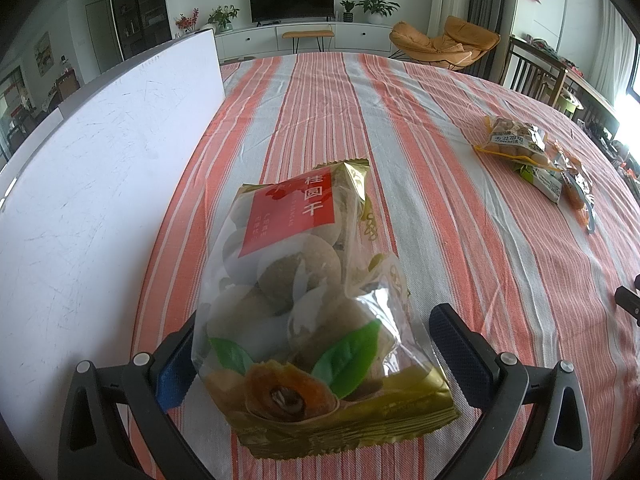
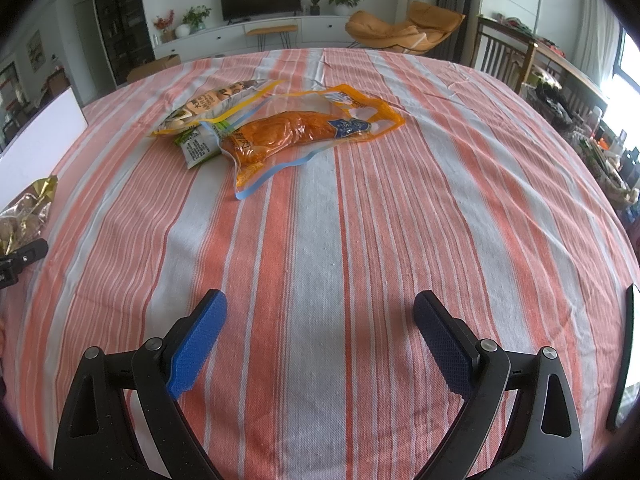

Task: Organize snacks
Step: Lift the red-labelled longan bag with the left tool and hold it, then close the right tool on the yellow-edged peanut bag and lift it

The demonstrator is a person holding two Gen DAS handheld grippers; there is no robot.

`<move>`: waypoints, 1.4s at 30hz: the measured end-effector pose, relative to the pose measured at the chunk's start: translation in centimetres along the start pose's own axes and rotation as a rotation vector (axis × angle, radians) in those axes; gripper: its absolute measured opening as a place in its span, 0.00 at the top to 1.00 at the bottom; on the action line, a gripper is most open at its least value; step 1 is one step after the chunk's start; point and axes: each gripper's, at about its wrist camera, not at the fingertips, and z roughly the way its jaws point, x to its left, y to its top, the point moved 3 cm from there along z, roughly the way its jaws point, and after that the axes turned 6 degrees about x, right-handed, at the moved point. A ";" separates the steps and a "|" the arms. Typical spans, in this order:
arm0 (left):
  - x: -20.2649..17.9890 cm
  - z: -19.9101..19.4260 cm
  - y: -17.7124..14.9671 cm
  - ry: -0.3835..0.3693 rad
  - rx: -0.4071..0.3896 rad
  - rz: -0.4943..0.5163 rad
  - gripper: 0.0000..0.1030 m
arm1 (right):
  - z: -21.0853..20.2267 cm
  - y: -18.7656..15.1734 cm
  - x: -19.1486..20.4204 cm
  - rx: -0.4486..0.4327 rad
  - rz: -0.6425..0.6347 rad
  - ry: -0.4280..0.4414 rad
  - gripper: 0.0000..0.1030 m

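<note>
Right now four snack bags show on the striped cloth (image 2: 320, 208), which has orange-red and pale grey bands and a woven feel. One bag, the longan bag (image 1: 308, 288), lies between the two fingers of the left gripper (image 1: 316, 344). Its fingers stand wide apart at the sides of the bag; I cannot tell if they touch it. This bag is clear, crinkly plastic with gold zigzag ends, round brown balls inside, green leaf pictures, and a red label reading 桂圆干.

Beside it on the left stands a flat white board (image 1: 100, 168) with small scratches.

The right gripper (image 2: 320, 336) has its two blue, bumpy fingers spread wide with nothing between them, only cloth below. Well ahead of it lie three bags in a pile: an orange pouch (image 2: 304, 132) with a blue edge and a blue badge, a peanut bag (image 2: 212, 104) with yellow trim, and a green and white pack (image 2: 196, 148) partly under them. Their writing is too small to read.
</note>
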 end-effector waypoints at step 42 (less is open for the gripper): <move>-0.2 -0.2 0.3 0.000 0.000 -0.004 0.00 | 2.5 1.1 15.3 0.055 -0.192 0.253 0.39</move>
